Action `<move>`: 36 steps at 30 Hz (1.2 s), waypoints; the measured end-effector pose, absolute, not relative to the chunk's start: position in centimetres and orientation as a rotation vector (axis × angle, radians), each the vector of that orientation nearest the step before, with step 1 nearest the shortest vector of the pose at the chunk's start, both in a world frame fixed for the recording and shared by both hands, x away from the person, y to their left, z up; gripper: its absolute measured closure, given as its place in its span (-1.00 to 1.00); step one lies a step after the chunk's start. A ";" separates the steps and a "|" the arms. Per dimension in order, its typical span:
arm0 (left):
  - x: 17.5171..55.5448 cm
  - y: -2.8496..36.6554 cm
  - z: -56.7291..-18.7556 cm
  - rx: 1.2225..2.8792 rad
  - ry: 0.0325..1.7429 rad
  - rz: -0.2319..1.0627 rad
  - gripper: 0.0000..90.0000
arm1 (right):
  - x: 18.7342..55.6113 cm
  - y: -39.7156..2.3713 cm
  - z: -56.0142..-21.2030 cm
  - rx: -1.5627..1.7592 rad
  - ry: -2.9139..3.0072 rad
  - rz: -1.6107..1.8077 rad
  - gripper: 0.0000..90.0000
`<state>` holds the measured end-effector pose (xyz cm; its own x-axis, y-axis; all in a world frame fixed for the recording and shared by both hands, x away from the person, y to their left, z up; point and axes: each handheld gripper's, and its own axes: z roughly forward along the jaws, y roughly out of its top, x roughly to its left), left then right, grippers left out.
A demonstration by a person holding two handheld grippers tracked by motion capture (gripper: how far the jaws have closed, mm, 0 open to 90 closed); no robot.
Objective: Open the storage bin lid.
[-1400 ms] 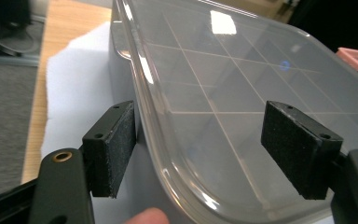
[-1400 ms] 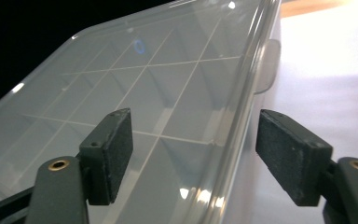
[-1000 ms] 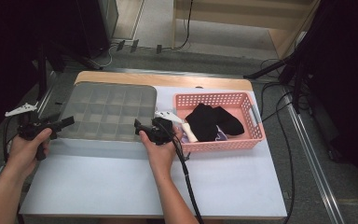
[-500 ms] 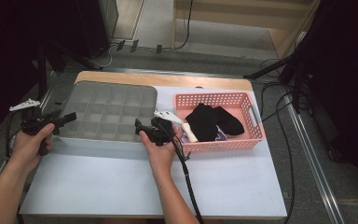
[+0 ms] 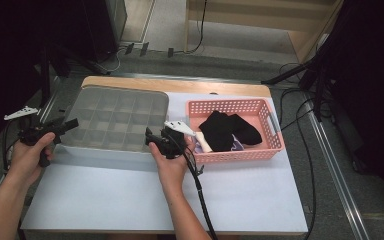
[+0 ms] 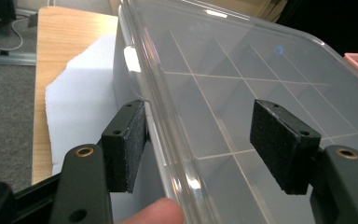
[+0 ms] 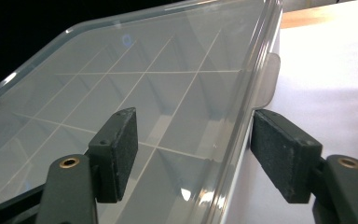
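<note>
The white table [image 5: 260,200] spreads under both hands. On it, between the two grippers, lies the clear compartment box [image 5: 115,120], its lid shut over a grid of dividers. To the right of the right gripper stands the pink basket [image 5: 275,145] with black cloth [image 5: 227,130] in it.

The left gripper [image 6: 209,144] straddles the box's left rim: one pad sits against the outer side just below the lid's lip, the other hovers above the lid, apart from it. Its jaws have just been closing, still half open, gripping nothing.

The right gripper [image 7: 193,156] straddles the box's right rim the same way, one pad over the lid, the other outside just below a latch tab [image 7: 265,86]. Its jaws, wide, have just been closing, with the rim between them unpinched.
</note>
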<state>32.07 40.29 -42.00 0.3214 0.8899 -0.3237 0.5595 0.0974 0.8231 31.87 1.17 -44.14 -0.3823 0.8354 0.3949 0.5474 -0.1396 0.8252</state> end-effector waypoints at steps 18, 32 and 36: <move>31.2 40.5 -41.5 1.613 1.351 0.464 -0.14 | 30.8 0.9 -42.6 1.480 1.841 1.555 -0.15; 32.9 40.5 -42.2 1.625 1.348 0.436 -0.32 | 32.9 1.5 -43.8 1.645 1.845 1.453 -0.30; 33.4 40.5 -42.4 1.615 1.338 0.439 -0.32 | 33.4 1.7 -44.2 1.697 1.850 1.500 -0.41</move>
<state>33.35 40.52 -42.37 0.3342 0.8977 -0.2870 0.5530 0.0597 0.8310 33.43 1.70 -44.21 -0.3108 0.8362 0.4519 0.6148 -0.1857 0.7665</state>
